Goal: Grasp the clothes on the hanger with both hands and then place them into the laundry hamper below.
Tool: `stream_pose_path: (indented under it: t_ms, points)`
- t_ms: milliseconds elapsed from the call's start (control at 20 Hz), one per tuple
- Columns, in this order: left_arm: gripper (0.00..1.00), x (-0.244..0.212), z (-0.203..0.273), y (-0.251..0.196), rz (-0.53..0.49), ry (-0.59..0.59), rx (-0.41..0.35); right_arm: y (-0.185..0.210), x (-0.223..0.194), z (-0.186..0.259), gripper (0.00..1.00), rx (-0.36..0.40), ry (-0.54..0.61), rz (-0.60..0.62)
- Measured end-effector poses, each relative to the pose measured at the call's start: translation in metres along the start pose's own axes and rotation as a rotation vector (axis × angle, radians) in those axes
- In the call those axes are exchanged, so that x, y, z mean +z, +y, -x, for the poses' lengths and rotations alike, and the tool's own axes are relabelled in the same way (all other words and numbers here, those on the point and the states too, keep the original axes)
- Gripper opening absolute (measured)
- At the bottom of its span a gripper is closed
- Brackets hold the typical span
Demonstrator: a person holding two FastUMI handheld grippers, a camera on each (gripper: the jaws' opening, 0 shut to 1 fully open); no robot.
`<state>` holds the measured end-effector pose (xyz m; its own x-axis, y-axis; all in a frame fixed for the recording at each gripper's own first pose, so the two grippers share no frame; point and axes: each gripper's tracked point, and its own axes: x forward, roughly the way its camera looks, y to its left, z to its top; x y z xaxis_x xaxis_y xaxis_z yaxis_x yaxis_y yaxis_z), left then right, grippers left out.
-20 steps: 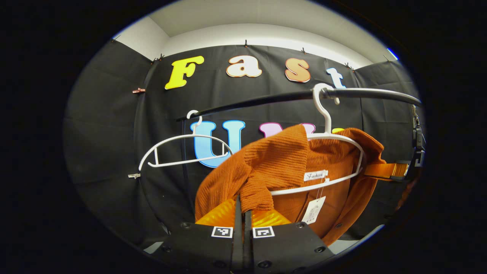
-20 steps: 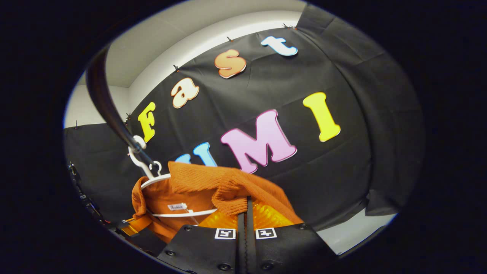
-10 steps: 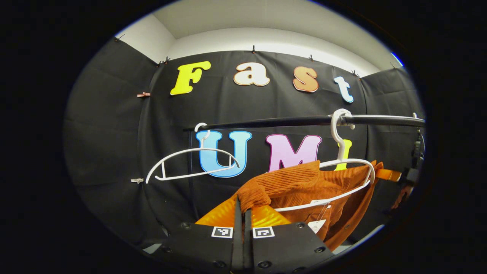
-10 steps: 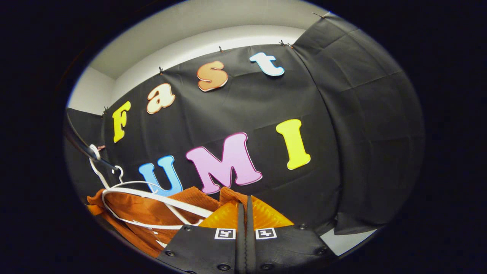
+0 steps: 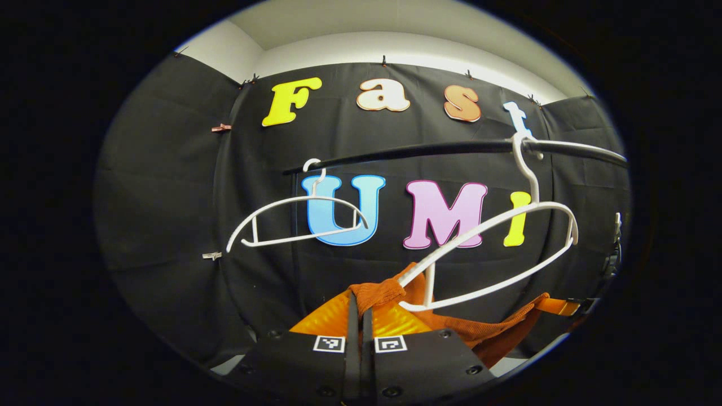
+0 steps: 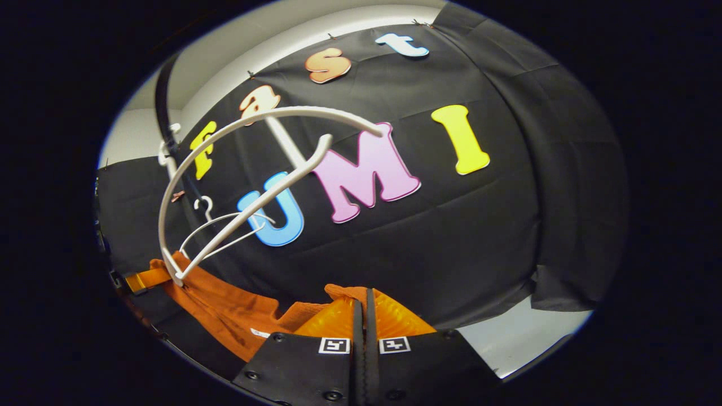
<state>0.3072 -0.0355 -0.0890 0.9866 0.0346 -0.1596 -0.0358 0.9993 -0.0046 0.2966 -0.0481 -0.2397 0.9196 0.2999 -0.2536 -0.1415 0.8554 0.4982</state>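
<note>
The left gripper [image 5: 359, 307] is clamped on one end of the rust-orange knit garment [image 5: 474, 327], the right gripper [image 6: 361, 307] on the other; the cloth sags between them below the white hanger [image 5: 496, 248], which hangs tilted and bare on the black rail [image 5: 428, 149] beside a second bare hanger [image 5: 293, 220].

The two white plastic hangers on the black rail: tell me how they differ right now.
The nearer white plastic hanger hangs tilted, its low end touching the rust-orange ribbed garment; the farther white plastic hanger hangs nearly level, apart from the cloth. The nearer one looks bigger, being closer to the camera. Both are bare and hooked on the black rail.
</note>
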Motion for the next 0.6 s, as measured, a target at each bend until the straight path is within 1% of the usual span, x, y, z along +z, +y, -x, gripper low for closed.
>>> stream_pose_path:
  t_ms: [200, 300, 450, 600]
  points:
    - [0.05, -0.050, 0.012, 0.017, 0.010, 0.077, 0.015, 0.039, -0.009, 0.012, 0.04, 0.092, 0.024, -0.012]
    - [0.05, -0.071, 0.022, 0.020, 0.019, 0.105, 0.006, 0.056, -0.013, 0.023, 0.04, 0.127, 0.037, -0.014]
    - [0.05, -0.099, 0.032, 0.016, 0.040, 0.143, -0.029, 0.082, -0.018, 0.028, 0.04, 0.184, 0.057, -0.006]
    - [0.05, -0.114, 0.040, -0.004, 0.084, 0.172, -0.085, 0.107, -0.025, 0.033, 0.04, 0.226, 0.076, -0.010]
